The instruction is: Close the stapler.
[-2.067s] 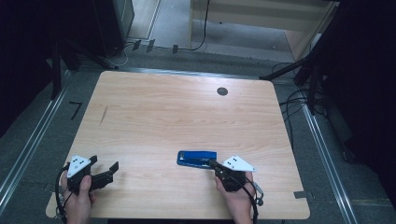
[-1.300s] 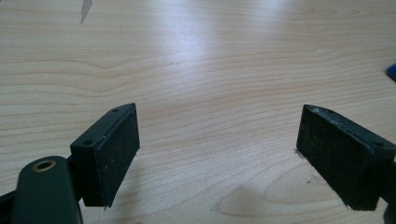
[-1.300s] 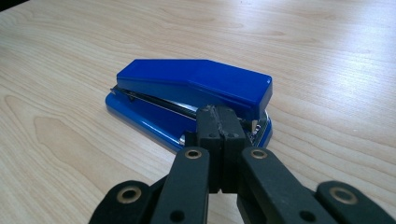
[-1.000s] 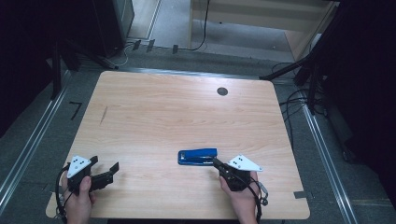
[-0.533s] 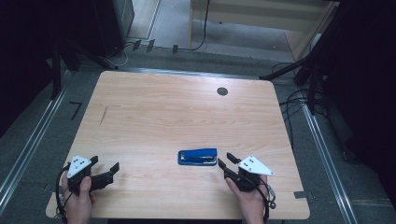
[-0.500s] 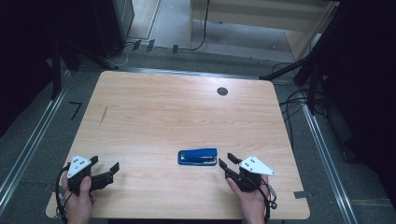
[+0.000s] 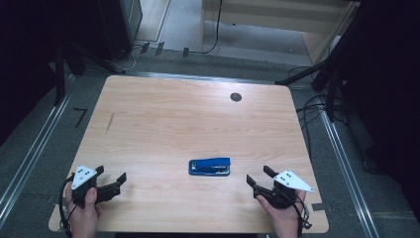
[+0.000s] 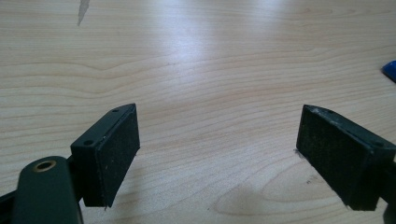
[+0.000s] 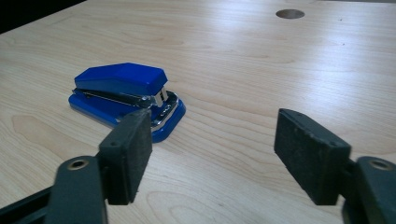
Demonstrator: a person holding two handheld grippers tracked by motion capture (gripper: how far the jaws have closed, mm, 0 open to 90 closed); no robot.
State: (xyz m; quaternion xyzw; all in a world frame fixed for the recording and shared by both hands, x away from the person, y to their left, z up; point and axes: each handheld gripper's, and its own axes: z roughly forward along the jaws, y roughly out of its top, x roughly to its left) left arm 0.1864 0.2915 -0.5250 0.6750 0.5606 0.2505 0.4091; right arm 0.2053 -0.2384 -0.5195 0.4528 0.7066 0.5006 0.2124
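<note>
A blue stapler [image 7: 209, 166] lies flat on the wooden table [image 7: 188, 124], near the front and a little right of the middle. My right gripper [image 7: 257, 177] sits a short way to the stapler's right, apart from it; its jaws have just been opening and hold nothing. In the right gripper view the stapler [image 9: 126, 99] lies beyond the left jaw, with bare wood between the pads. My left gripper [image 7: 112, 175] rests open near the table's front left corner. In the left gripper view a blue tip of the stapler [image 8: 389, 71] shows at the right edge.
A round dark grommet hole [image 7: 236, 96] sits near the table's far edge. Cables [image 7: 317, 106] run over the floor beyond the right side, and metal rails [image 7: 29, 158] flank the table. A small dark mark [image 7: 109, 122] is on the wood at the left.
My right gripper has let go of the stapler, opened its jaws and drawn back to the right. The stapler stays where it lay. The left gripper has not moved.
</note>
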